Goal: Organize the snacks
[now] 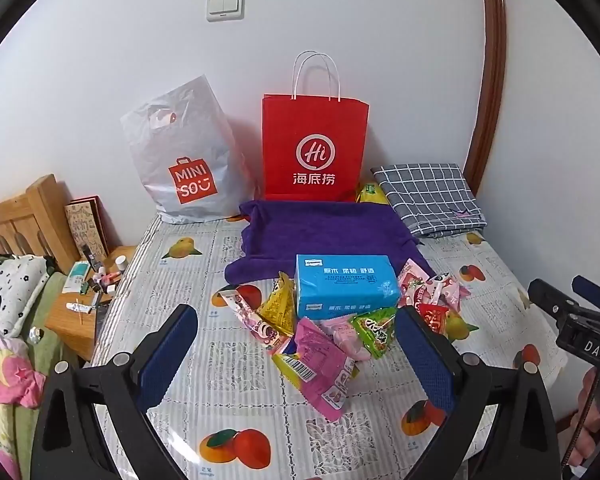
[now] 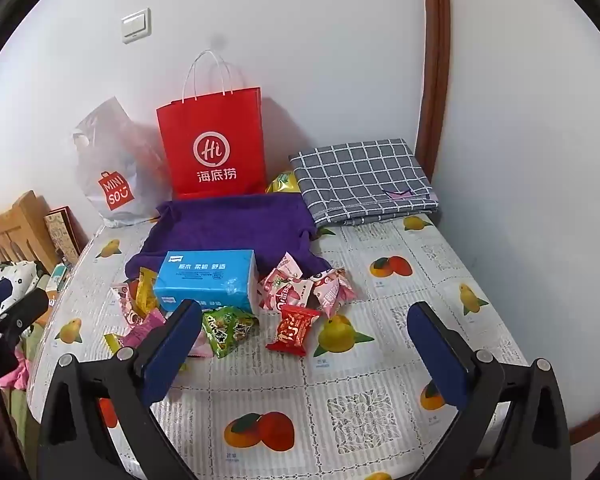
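- The left gripper (image 1: 296, 344) has its two blue fingers (image 1: 166, 356) wide apart. It holds nothing. It hangs above the near side of the snack pile.
- The right gripper (image 2: 304, 340) is spread wide too, and it is empty. It hangs over the table (image 2: 340, 408), with the snacks by its left finger.
- The snacks sit in a loose heap in the middle of the table, around a blue tissue pack (image 1: 346, 286). Behind them lies a purple towel (image 1: 324, 232), then a red paper bag (image 1: 315, 148) and a white Miniso bag (image 1: 180, 152) by the wall.
- The pink packet (image 1: 320, 364) is the closest one to the left gripper. It looks thin, light and crinkly. I think it would bend and slide, so pinch it across the flat middle, not at the sealed end.
- The green packet (image 2: 228, 328) looks puffy, like a little pillow. A soft squeeze across its fat part seems best, so it does not pop.
- The red candy packet (image 2: 294, 330) lies by itself with bare table around it. It looks like the easiest one for the right gripper to pick.
- The yellow packet (image 1: 278, 306) leans on the tissue pack, so it may tip over when touched.
- The plastic table cover looks shiny and slippery, so packets may skid away if pushed.
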The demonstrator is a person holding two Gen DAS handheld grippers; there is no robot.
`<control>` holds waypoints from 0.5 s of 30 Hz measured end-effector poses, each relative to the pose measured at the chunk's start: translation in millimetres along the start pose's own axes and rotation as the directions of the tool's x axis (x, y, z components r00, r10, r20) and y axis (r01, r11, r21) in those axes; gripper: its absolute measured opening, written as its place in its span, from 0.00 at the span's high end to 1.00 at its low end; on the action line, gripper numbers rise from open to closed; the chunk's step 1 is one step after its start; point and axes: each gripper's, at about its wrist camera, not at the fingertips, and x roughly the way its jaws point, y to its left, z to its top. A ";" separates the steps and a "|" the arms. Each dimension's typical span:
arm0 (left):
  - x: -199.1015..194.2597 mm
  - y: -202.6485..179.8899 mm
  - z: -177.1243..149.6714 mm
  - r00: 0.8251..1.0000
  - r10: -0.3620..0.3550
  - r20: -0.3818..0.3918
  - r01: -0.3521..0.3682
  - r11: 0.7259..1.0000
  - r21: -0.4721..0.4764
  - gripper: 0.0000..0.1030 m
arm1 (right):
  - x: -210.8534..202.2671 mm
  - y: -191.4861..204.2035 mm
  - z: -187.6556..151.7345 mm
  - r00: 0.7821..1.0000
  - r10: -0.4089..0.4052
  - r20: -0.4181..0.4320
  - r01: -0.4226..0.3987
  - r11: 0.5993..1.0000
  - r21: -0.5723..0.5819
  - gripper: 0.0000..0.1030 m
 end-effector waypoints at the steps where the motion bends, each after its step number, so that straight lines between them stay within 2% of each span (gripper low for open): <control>1: -0.9 1.7 -0.6 1.000 -0.004 0.003 0.004 1.000 -0.003 0.03 | -0.6 -0.2 -0.7 1.000 0.001 -0.006 -0.001 1.000 0.000 0.02; 3: -2.1 -0.7 -0.4 1.000 -0.011 -0.015 0.011 1.000 0.018 0.03 | -1.7 0.1 -1.9 1.000 0.001 -0.007 -0.001 1.000 -0.004 0.02; 15: -7.5 -7.4 1.9 1.000 -0.022 -0.002 0.022 0.999 0.036 0.03 | -6.2 8.2 -0.4 1.000 -0.001 0.013 0.001 1.000 -0.004 0.02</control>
